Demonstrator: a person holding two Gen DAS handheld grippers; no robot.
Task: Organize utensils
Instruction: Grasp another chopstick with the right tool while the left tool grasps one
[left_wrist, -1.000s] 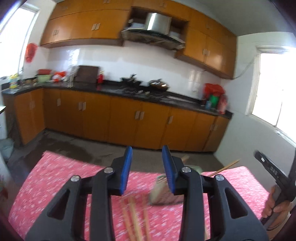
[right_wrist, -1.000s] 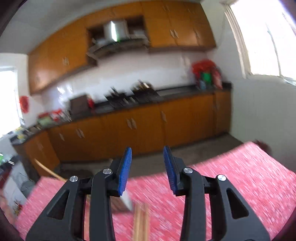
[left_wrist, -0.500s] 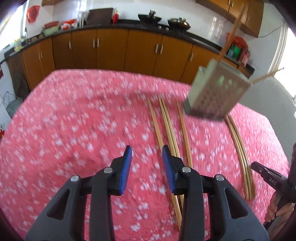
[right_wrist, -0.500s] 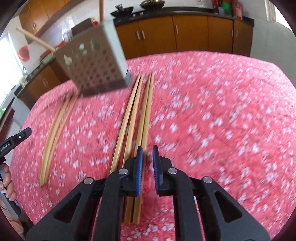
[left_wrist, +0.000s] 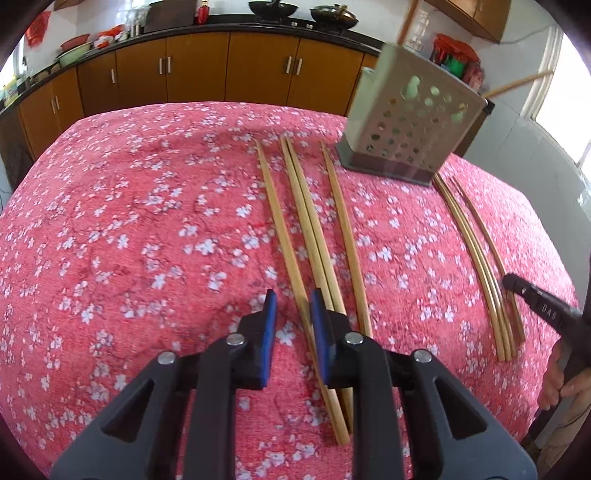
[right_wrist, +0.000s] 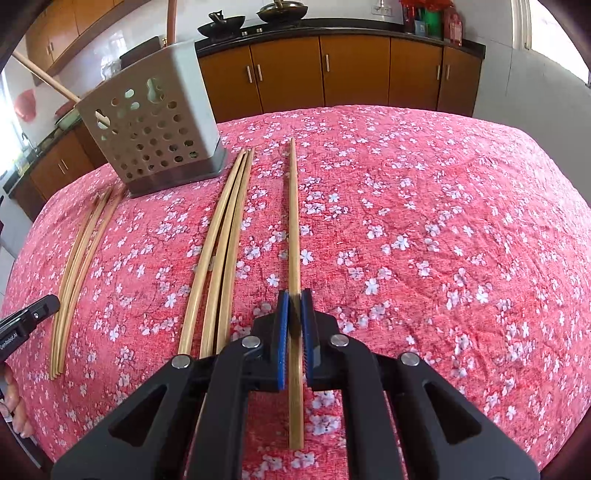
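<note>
Wooden chopsticks lie on a red flowered tablecloth (left_wrist: 147, 221) in front of a grey perforated utensil holder (left_wrist: 406, 136) with a couple of sticks standing in it. In the left wrist view my left gripper (left_wrist: 293, 314) is low over the cloth. Its jaws are closing around the leftmost chopstick (left_wrist: 284, 236) of a group, with a gap still showing beside the stick. In the right wrist view my right gripper (right_wrist: 294, 310) is shut on a single chopstick (right_wrist: 293, 221), which lies flat on the cloth. The holder (right_wrist: 155, 136) stands to the upper left there.
Three more chopsticks (right_wrist: 218, 251) lie left of the held one, and a thin bundle (right_wrist: 74, 266) sits further left. Another bundle (left_wrist: 480, 258) lies at the right in the left view. A hand (left_wrist: 565, 380) holds a black tool at that edge. Kitchen cabinets (left_wrist: 229, 66) stand beyond the table.
Both grippers dropped and tipped down from facing the cabinets to the tablecloth. The right jaws closed on a chopstick. The left jaws narrowed around another one.
</note>
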